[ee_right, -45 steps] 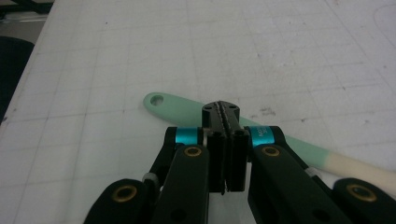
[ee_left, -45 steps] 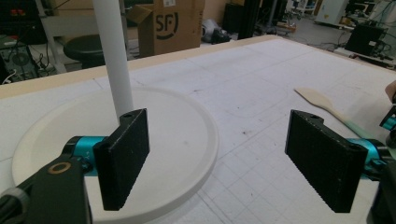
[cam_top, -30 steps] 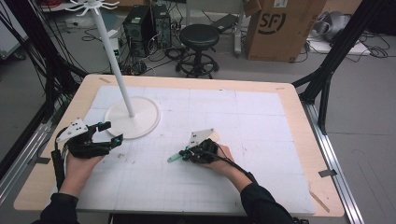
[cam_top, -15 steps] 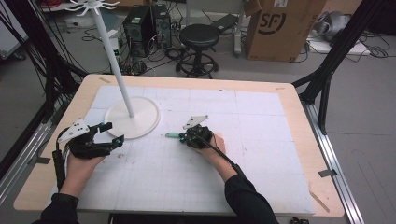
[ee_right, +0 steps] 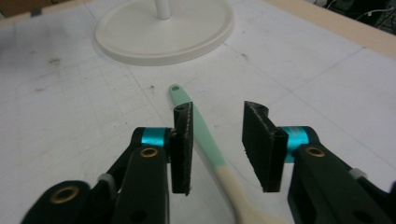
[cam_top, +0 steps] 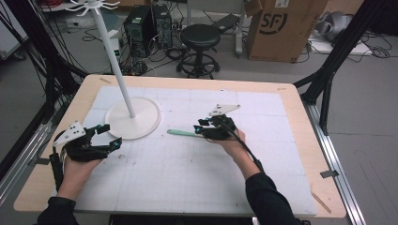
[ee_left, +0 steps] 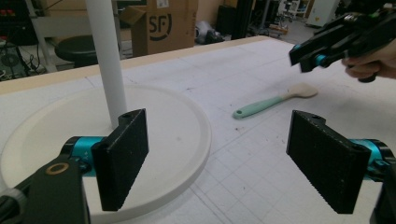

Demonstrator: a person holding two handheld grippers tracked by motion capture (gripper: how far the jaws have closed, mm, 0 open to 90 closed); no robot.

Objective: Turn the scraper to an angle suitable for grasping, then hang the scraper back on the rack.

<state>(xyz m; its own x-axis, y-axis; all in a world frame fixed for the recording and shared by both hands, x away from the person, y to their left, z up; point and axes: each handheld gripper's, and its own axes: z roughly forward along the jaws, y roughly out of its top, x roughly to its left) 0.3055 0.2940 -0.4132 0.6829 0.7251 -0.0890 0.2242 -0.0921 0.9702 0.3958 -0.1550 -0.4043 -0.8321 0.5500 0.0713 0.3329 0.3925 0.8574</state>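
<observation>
Spatula with mint-green handle and cream silicone blade [cam_top: 184, 133] lies flat on the white gridded worktop [cam_top: 187, 178], just right of the round white stand base [cam_top: 133, 117], handle end toward the base. Right tool [cam_top: 202, 126] has just been opening its jaws; they straddle the handle [ee_right: 205, 135] lengthwise, pads apart from it, released. Left tool [cam_top: 107, 136] hangs wide open and empty on the base's near left, farther from the spatula.

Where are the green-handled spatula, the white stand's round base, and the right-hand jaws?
spatula [ee_right: 201, 128]: right gripper view, on its green handle.
round base [cam_top: 145, 123]: high view, on its bare rim.
right gripper [ee_right: 215, 144]: right gripper view, midway between its open jaws, spatula lying below.
</observation>
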